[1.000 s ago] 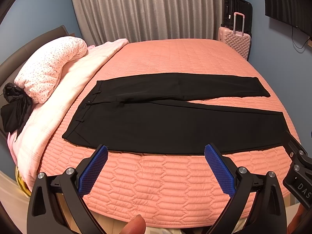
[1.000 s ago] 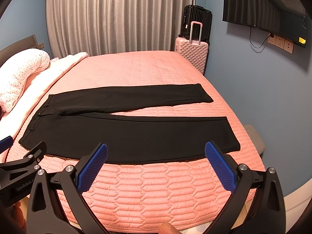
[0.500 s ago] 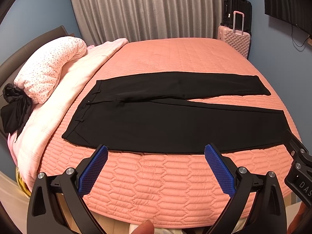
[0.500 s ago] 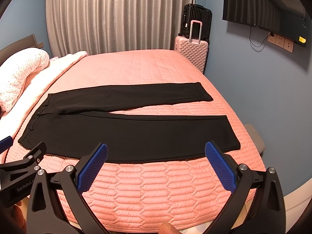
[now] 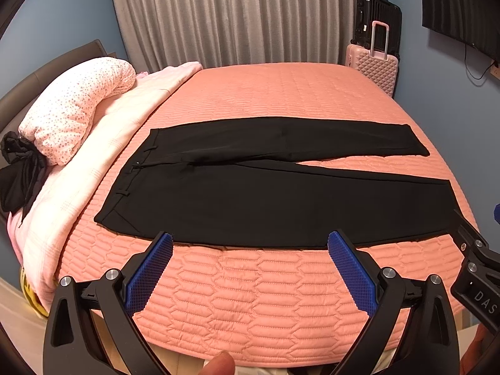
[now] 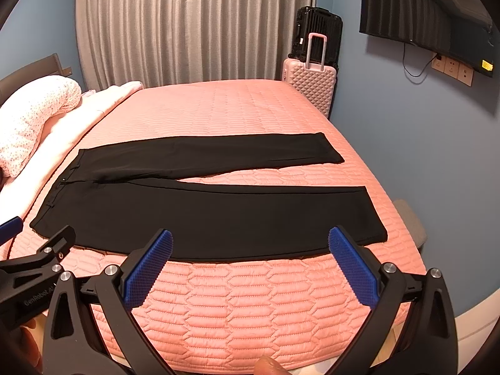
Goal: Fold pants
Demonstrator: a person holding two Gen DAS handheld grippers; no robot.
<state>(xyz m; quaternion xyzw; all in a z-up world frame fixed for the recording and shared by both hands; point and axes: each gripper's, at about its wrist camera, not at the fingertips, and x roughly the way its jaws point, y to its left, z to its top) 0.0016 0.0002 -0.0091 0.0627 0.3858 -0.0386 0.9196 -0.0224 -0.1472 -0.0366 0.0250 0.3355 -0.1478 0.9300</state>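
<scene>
Across the near half of the bed, the black pants (image 5: 275, 200) lie flat and unfolded, waistband toward the pillow end on the left, both legs stretched out to the right. The legs part into a narrow V, a wedge of coral quilt showing between them; the far leg runs straight, the near leg angles toward the bed's front edge. Nothing touches the fabric.

The left gripper (image 5: 250, 265) hovers just short of the pants' near hem, jaws spread wide, blue pads (image 5: 150, 273) empty. The right gripper (image 6: 250, 265) hangs the same way, wide and holding nothing, aimed at the near leg toward its cuff. Each one peeks into the other's view at the frame edge. A fingertip (image 5: 220, 363) shows at the bottom of the left view.

Beneath it all, the coral quilted bedspread (image 6: 250, 112). At the head end, a pale pink blanket (image 5: 93, 168) and a speckled pillow (image 5: 75, 109), dark cloth (image 5: 18, 175) bunched beside it. Grey curtains (image 6: 193, 25) behind, a pink suitcase (image 6: 312, 84) with a black one (image 6: 317, 28) in the corner, a wall-mounted screen (image 6: 431, 22) on the right.
</scene>
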